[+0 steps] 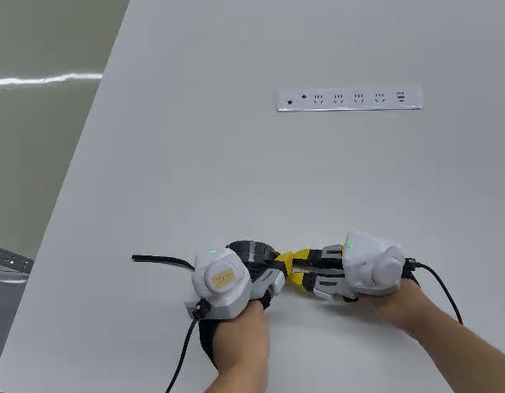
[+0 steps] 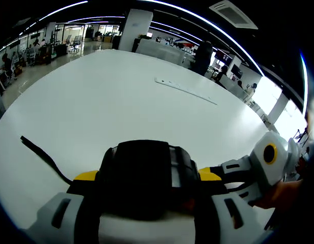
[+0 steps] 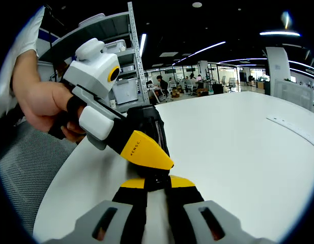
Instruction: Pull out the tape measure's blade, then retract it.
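Indoors, on white table (image 1: 236, 164), left tongs (image 2: 147, 178) clamp tape measure (image 1: 250, 249); right tongs (image 3: 157, 182) together.

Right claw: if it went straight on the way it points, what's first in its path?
The tape measure, held in the left claw, sits directly ahead, right at the tips of the right claw. Whether they already touch is unclear.

White workbench (image 1: 236, 164) spanned scene; power strip (image 1: 349, 98) lay far right; grey floor (image 1: 39, 131) left; ceiling light strips (image 3: 276, 33) glowed overhead.
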A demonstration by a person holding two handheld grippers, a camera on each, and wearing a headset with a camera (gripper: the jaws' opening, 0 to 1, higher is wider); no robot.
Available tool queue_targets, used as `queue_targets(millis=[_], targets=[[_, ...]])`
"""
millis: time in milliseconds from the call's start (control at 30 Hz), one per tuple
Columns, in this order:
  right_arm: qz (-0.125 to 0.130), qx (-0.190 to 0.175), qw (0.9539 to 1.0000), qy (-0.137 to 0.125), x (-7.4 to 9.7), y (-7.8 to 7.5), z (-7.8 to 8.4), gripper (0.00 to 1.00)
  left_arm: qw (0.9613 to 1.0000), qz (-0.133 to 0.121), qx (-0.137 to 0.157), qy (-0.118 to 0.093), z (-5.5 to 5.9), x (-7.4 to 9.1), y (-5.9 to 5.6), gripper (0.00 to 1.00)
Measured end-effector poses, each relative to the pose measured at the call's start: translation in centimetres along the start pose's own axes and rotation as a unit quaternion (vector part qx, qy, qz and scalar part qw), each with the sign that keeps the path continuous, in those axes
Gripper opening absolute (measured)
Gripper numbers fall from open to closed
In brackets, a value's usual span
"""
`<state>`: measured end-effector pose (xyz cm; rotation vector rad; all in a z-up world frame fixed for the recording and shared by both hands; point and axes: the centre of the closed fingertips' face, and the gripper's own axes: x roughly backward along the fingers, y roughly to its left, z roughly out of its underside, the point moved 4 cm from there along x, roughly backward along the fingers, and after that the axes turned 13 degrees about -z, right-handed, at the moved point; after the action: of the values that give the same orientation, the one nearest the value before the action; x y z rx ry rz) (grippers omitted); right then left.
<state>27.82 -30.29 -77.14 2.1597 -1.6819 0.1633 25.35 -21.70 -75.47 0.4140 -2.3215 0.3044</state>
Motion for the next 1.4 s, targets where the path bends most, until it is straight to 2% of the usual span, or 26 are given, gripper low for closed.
queue_targets(millis=[200, 233, 400, 700, 1133, 1400], targets=[[0.002, -0.004, 1.0000, 0.001, -0.01, 0.03, -0.01, 0.15, 0.9994, 0.014, -0.032, 0.001, 0.15, 0.05, 0.05, 0.73], [0.003, -0.004, 1.0000, 0.001, -0.01, 0.03, -0.03, 0.15, 0.9989, 0.015, -0.045, 0.000, 0.17, 0.07, 0.08, 0.74], [0.008, -0.005, 1.0000, 0.003, 0.05, 0.06, -0.10, 0.17, 0.9988, 0.023, -0.044, -0.001, 0.27, 0.16, 0.15, 0.74], [0.008, -0.012, 0.9999, -0.006, 0.16, 0.42, -0.30, 0.28, 0.9981, 0.032, -0.052, -0.003, 0.47, 0.32, 0.39, 0.74], [0.015, -0.020, 0.9996, -0.009, 0.01, 0.86, -0.32, 0.35, 0.9974, 0.045, -0.056, -0.005, 0.51, 0.58, 0.72, 0.75], [0.019, -0.021, 0.9996, -0.009, 0.27, 0.94, -0.37, 0.35, 0.9973, 0.046, -0.057, -0.006, 0.58, 0.61, 0.84, 0.75]])
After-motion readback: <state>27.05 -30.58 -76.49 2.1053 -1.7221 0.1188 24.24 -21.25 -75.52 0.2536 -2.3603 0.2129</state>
